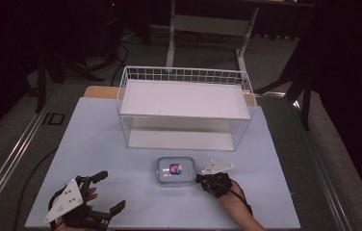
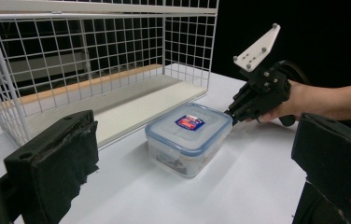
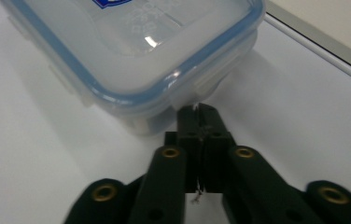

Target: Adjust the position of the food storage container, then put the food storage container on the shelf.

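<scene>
The pale counter [image 1: 121, 202] carries a white wire rack [image 1: 185, 107] with two white shelves, standing toward its far side. In front of the rack's lower shelf, near the counter's middle, sits a clear plastic box [image 1: 175, 171] with a blue-rimmed lid [image 2: 190, 128] snapped on and a small red and blue label on top; something dark lies inside at the bottom.

The left hand-held gripper [image 1: 106, 193] rests at the near left corner of the counter, well apart from the box, its two black jaws spread wide with nothing between them.

The right hand-held gripper [image 1: 202, 178] lies low on the counter just beside the box's right end, pointing at it. Its jaws are together, pads pressed against each other, and the tips [image 3: 198, 122] sit right at the box's lower corner under a lid clasp; whether they touch it cannot be told.
</scene>
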`<action>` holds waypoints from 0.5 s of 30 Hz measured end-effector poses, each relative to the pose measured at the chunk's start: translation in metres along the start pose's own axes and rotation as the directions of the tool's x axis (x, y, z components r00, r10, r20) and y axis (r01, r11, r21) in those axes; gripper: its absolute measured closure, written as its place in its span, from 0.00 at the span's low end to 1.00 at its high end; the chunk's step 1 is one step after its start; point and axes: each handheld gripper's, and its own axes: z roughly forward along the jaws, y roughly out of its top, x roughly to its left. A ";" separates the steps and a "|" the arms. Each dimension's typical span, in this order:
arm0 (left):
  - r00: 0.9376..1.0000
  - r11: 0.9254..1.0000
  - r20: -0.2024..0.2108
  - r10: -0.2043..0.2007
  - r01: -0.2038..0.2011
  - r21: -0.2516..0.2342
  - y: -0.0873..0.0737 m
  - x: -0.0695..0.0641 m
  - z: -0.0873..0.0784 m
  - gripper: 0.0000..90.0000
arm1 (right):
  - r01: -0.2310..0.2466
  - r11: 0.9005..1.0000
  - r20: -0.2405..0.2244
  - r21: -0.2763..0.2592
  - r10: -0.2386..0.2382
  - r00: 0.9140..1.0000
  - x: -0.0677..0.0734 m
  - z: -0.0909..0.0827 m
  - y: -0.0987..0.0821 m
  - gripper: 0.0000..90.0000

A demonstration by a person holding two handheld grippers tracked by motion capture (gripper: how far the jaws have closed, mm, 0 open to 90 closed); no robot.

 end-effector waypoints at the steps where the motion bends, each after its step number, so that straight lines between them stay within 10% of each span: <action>1: 1.000 1.000 0.003 -0.003 0.003 0.000 0.000 0.000 0.000 0.02 | -0.001 1.000 0.008 -0.004 0.002 1.000 0.000 -0.002 -0.001 0.95; 5: 1.000 1.000 0.006 -0.009 0.009 0.008 -0.001 0.001 0.002 0.02 | -0.009 0.999 0.033 -0.049 0.011 0.999 -0.002 -0.025 -0.001 0.86; 15: 0.997 0.996 0.065 -0.030 0.024 0.085 0.004 0.002 0.017 0.02 | -0.052 0.983 -0.001 -0.176 0.053 0.999 0.007 -0.063 0.012 0.14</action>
